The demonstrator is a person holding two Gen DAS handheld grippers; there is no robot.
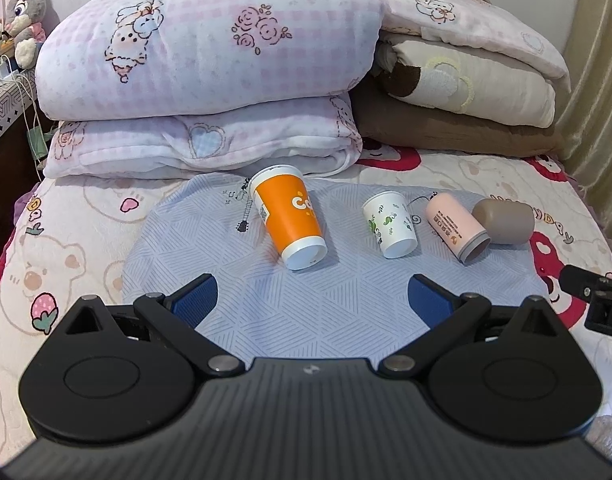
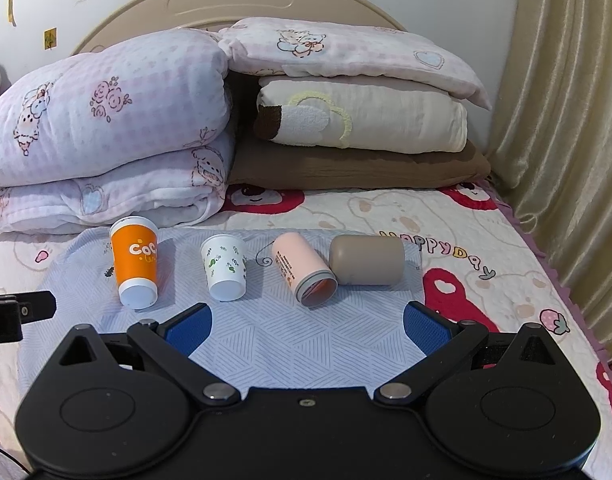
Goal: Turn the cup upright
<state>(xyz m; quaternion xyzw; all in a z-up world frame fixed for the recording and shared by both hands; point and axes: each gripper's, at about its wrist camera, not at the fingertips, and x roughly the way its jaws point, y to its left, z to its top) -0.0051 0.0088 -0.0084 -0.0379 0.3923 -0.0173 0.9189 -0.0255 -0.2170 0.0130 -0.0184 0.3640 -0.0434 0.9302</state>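
Four cups lay on their sides in a row on the blue mat [image 2: 265,344] spread on the bed [image 2: 486,216]: orange cup [image 2: 134,261] nearest the left edge, then white cup [image 2: 224,266], pink cup [image 2: 306,268], taupe cup [image 2: 366,260]. Left gripper [image 1: 312,300] and right gripper [image 2: 308,326] hovered near, jaws spread, holding nothing

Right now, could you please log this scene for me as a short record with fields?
surface: pale blue patterned cloth on a bed
orange paper cup: on its side
white leaf-print paper cup: on its side
pink cylindrical cup: on its side, touching the next
taupe rounded cup: on its side
left hand-held gripper: open, empty
right hand-held gripper: open, empty
cups upright: none
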